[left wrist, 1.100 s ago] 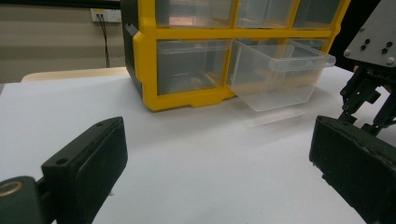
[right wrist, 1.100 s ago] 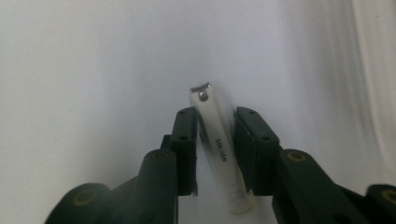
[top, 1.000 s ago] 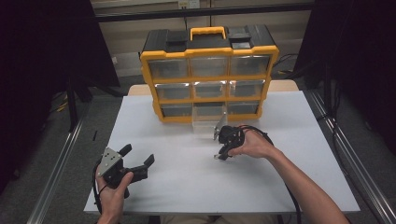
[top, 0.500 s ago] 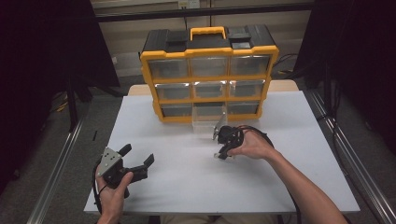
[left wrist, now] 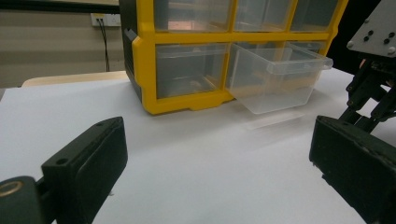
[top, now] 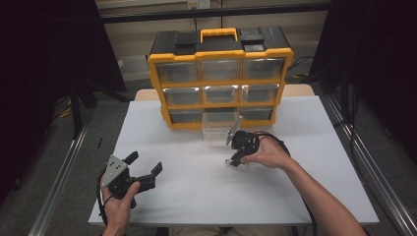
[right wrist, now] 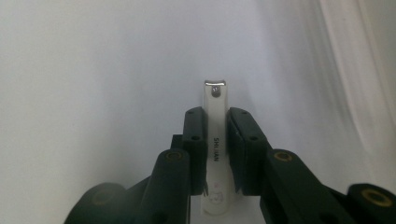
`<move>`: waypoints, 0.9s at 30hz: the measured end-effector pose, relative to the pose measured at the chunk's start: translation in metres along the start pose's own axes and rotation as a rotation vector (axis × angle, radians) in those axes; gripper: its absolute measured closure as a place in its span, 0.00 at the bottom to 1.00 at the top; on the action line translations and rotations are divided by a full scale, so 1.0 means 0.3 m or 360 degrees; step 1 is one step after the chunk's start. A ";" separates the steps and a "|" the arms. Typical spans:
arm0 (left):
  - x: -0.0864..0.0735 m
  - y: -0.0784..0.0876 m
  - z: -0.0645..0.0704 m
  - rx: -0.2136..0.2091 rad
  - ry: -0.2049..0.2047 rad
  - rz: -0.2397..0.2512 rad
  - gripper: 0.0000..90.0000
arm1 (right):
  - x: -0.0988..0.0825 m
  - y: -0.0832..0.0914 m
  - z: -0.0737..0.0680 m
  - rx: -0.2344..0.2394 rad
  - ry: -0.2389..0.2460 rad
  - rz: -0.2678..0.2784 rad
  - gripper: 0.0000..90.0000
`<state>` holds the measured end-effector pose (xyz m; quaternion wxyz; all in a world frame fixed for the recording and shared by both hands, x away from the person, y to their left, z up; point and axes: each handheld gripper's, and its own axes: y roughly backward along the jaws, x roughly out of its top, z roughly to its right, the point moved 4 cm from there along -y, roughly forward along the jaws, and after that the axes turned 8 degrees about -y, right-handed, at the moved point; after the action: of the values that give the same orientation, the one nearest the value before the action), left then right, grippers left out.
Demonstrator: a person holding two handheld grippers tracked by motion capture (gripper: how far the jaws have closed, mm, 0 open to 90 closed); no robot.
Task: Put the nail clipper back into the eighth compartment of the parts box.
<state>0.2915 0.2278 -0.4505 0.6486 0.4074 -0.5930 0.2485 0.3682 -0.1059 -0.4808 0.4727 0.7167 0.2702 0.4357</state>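
Note:
My right gripper (top: 236, 158) is shut on a silver nail clipper (right wrist: 215, 103), whose tip sticks out past the jaws just above the white table (top: 196, 196). It hangs low in front of a clear drawer (top: 216, 131) pulled out of the bottom row of the yellow organizer (top: 221, 104). My left gripper (top: 145, 165) rests open at the table's front left, nothing between its fingers (left wrist: 88, 163). From the left gripper view the clear drawer (left wrist: 275, 77) looks bare inside, and the right gripper (left wrist: 369, 95) stands at the far right.
The organizer holds three rows of clear drawers under a black lid with a yellow handle (top: 217, 33). Metal rails (top: 59, 191) run along both sides of the table. White tabletop lies between the two grippers.

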 end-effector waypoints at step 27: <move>0.001 0.001 0.002 0.0007 0.0010 0.0001 0.05 | 0.013 0.129 0.008 0.0002 -0.0042 0.0408 0.87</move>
<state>0.2911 0.2275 -0.4503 0.6496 0.4077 -0.5905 0.2513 0.3711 -0.1195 -0.4445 0.4162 0.7514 0.1704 0.4829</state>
